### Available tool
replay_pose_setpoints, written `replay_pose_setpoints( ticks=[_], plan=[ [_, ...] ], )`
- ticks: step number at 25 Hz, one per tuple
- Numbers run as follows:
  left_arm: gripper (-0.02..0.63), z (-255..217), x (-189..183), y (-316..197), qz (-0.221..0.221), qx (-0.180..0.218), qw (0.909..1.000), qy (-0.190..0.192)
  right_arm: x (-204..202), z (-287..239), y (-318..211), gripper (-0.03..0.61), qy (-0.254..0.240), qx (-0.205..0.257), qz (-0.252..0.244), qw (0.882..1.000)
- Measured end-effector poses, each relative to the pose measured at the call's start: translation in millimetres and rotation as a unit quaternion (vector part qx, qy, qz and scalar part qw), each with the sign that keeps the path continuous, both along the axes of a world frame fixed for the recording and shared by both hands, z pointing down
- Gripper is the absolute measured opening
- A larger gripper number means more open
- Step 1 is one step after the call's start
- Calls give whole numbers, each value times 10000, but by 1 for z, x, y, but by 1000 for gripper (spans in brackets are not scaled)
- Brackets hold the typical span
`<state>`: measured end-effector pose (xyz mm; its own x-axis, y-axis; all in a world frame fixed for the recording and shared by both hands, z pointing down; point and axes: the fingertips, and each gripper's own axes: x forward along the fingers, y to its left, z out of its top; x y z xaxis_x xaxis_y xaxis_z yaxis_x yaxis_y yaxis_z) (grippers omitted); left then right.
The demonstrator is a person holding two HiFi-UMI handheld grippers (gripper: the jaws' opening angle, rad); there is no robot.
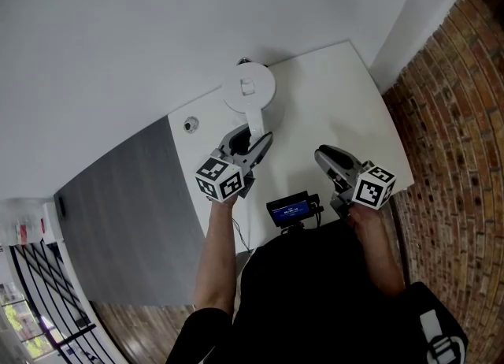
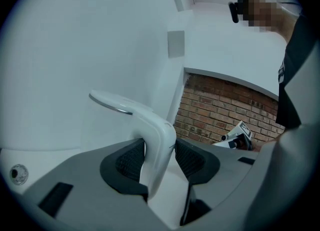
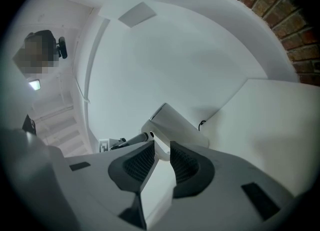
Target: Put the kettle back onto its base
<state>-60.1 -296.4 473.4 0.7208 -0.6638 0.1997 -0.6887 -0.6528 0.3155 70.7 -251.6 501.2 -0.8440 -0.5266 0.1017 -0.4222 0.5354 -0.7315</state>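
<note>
A white kettle (image 1: 248,87) stands at the back of the white table (image 1: 331,94), and whatever is under it is hidden. Its curved handle (image 2: 152,140) runs between the jaws of my left gripper (image 1: 250,140) (image 2: 160,157). The dark pads (image 2: 129,161) sit close on either side without pressing it, so the gripper is open. My right gripper (image 1: 324,156) (image 3: 160,157) hovers over the table to the kettle's right, open with nothing between its jaws. In the right gripper view the kettle (image 3: 172,125) lies ahead, with the left gripper (image 3: 125,142) at its handle.
A small round fitting (image 1: 190,124) is set into the table left of the kettle. A thin dark cord (image 3: 201,123) shows behind the kettle by the white wall. The brick wall (image 1: 457,118) borders the table's right side, and a grey panel (image 1: 126,213) its left.
</note>
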Motion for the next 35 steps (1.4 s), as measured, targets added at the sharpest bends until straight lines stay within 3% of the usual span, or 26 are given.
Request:
replay_pose_setpoints(
  ticks=[35],
  plan=[
    [193,-2,7,-1,36,103,9997,235,-10,-1,-6,100,19,-28,-97,9999]
  ],
)
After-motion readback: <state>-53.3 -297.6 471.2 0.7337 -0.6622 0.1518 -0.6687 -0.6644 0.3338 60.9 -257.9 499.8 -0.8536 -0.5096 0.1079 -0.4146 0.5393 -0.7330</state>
